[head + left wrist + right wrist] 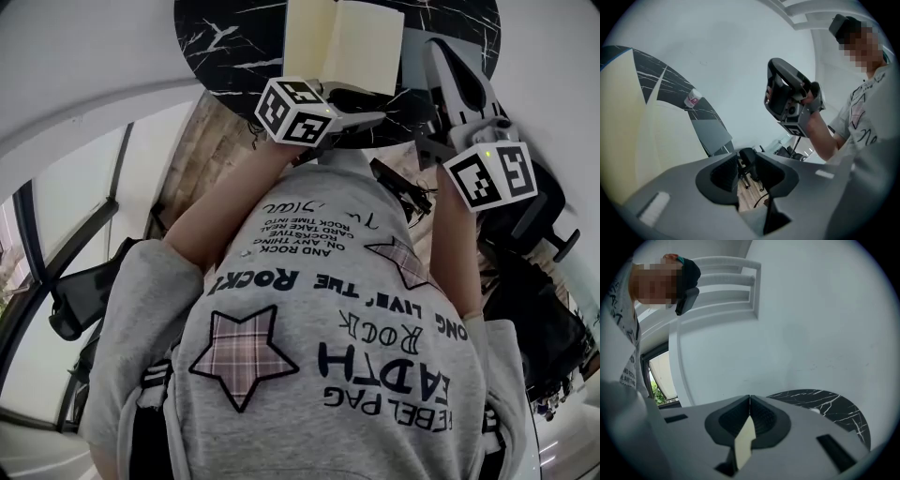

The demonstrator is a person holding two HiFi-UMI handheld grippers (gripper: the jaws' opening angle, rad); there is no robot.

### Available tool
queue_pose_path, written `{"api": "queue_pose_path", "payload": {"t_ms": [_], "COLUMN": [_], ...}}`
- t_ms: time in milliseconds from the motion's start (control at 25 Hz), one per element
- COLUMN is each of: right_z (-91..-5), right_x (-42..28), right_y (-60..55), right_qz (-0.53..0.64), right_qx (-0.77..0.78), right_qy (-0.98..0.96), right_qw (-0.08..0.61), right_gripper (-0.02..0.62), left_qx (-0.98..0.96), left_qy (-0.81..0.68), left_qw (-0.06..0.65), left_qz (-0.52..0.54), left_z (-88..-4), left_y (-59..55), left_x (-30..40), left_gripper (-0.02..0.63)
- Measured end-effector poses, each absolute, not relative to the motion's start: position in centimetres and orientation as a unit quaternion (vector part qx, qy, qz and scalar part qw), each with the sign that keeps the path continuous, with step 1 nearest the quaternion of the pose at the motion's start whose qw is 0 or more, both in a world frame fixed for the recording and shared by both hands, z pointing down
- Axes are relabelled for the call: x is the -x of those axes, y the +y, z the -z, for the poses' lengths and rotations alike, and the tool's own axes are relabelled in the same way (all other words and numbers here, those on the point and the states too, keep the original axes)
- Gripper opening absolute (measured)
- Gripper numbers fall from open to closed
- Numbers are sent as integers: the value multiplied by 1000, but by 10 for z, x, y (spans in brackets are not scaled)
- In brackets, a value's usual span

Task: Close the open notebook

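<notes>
Jaws of my left gripper (743, 174) stood apart and empty; the right gripper (749, 403) was clamped on a cream page (744, 441). The notebook (342, 42) lay open on the black counter (234, 37), leaves blank. Closing looked barely begun; next, I judged, that page must swing across flat.

On the person's grey sweatshirt (309, 356), in the head view, the print stood upside down to the camera. Legible were "THE ROCK" in large black letters, "LONG LIVE" and an outlined "ROCK" beside it, and small lines opening "AND ROCK ON". The remaining lines were too distorted to read reliably.
</notes>
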State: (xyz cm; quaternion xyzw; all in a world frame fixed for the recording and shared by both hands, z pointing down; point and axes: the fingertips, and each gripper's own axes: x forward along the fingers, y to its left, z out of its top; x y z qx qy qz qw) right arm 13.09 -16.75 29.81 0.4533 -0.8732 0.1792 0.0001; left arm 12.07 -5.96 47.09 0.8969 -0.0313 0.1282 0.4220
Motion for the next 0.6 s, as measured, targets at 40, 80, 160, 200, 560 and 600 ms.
{"api": "queue_pose_path", "payload": {"t_ms": [40, 80, 160, 200, 560, 600], "right_z": [-298, -298, -297, -297, -297, -296], "right_x": [-131, -131, -131, -130, -122, -121], "right_y": [-167, -167, -166, -166, -164, -164], "right_qz": [-179, -179, -179, -179, -178, -178], "right_qx": [-453, -453, -452, -451, -440, -440], "right_qy": [-873, -873, -874, -874, -880, -880], "right_qw": [0, 0, 0, -1, -1, -2], "right_gripper": [12, 12, 13, 12, 12, 12], "left_qx": [-897, -897, -894, -890, -849, -842], "left_qy": [-24, -21, -22, -26, -179, -194], "left_qw": [420, 419, 425, 432, 473, 477], "left_qz": [-135, -140, -142, -139, -152, -159], "left_z": [-471, -472, -473, -473, -505, -510], "left_y": [-54, -49, -42, -40, -68, -70], "left_x": [-119, -116, -107, -102, -41, -35], "left_gripper": [106, 106, 106, 106, 106, 107]}}
